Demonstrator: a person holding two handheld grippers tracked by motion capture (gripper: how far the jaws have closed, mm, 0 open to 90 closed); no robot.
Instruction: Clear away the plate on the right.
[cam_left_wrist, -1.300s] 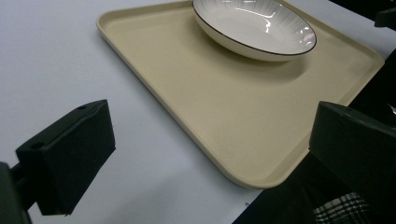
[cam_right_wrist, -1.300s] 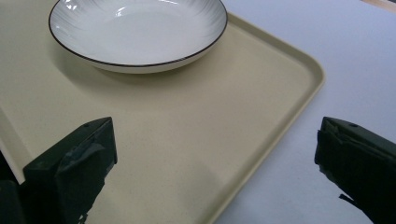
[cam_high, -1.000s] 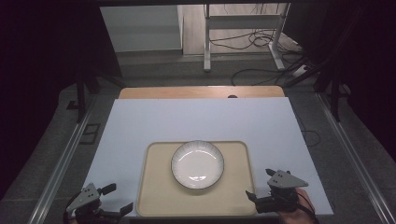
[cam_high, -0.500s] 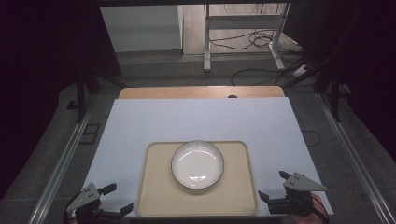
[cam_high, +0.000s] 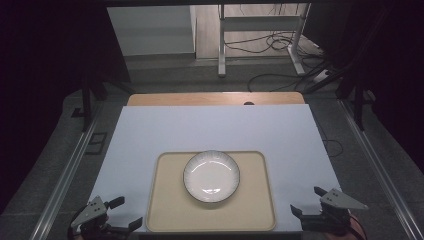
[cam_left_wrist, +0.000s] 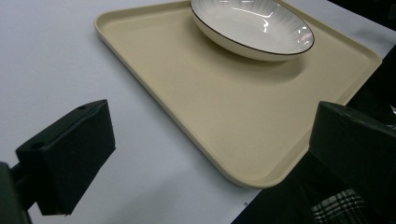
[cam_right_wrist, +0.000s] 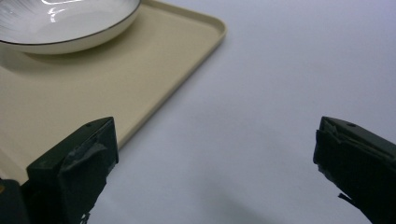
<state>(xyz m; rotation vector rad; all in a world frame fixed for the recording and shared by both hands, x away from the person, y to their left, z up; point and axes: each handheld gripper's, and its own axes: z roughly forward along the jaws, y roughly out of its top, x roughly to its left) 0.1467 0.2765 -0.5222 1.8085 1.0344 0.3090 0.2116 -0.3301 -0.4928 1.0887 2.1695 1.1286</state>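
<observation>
Beige tray (cam_high: 165, 210) with white bowl (cam_high: 211, 175) between left tool (cam_high: 127, 215) and right tool (cam_high: 307, 201), both spread.

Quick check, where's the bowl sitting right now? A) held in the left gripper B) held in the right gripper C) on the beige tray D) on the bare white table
C: the bowl rests on the beige tray, while the left gripper and right gripper sit open at the table's near corners, holding nothing.
</observation>
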